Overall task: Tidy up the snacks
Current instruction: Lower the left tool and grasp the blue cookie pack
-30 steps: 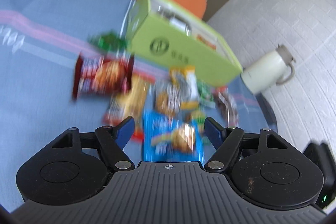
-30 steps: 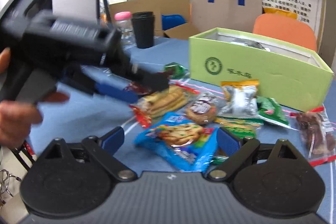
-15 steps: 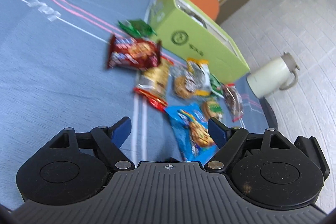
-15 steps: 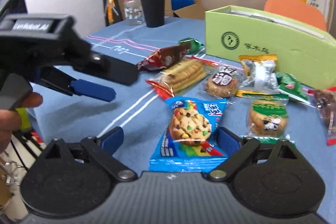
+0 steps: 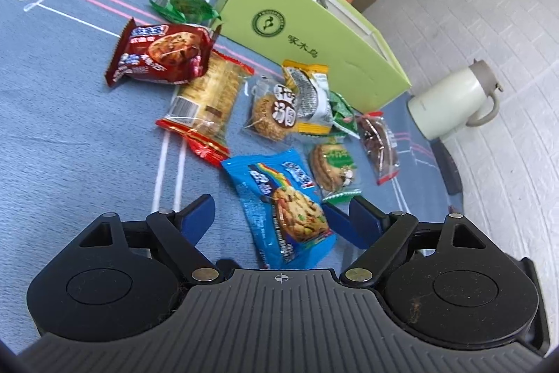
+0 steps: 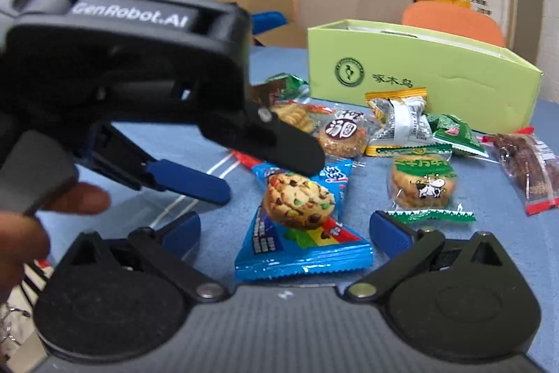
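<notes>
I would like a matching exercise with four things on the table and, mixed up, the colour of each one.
Things:
1. open box
2. rainbow cookie packet
3. chocolate cookie packet
4. jug

Colours:
A. blue
B. cream white
C. light green
D. dark red

Pairs: 1-C, 2-A, 3-D, 4-B

The right gripper (image 6: 284, 228) is hovering with fingers spread around the blue cookie packet (image 6: 302, 215), while the left gripper (image 6: 265, 170), its jaws opening, is reaching over it on the tabletop (image 6: 436, 254).
</notes>
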The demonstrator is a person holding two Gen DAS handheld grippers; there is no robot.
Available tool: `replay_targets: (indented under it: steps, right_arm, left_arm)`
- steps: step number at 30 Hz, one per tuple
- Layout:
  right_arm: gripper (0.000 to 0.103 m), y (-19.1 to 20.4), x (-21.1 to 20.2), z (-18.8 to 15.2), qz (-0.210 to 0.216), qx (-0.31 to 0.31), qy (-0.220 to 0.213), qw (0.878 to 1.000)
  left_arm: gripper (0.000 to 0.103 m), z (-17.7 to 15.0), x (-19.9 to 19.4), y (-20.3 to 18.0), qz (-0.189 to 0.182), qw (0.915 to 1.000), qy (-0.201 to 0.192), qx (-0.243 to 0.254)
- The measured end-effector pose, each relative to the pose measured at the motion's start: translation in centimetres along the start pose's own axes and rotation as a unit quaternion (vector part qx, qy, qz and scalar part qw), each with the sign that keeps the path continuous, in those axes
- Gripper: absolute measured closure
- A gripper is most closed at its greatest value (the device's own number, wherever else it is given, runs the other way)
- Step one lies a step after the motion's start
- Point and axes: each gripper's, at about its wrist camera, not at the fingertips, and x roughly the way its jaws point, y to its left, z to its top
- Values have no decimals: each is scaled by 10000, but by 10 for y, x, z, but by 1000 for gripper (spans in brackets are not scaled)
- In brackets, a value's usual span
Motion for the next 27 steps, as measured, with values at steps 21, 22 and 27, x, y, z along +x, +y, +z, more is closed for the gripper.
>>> replay_targets:
  steps: [21, 22, 27]
  right_arm:
    - [32, 7, 2, 17, -124, -295, 201, 9993]
    - [25, 6, 2, 16, -214, -300, 185, 9992]
    - [10, 1, 1, 12, -173, -164, 221, 9995]
  left_arm:
    - [42, -2, 13, -13, 19, 9997, 124, 213]
    - [42, -2, 13, -12, 16, 9997, 123, 204]
    - [42, -2, 14, -12, 12, 9996, 104, 249]
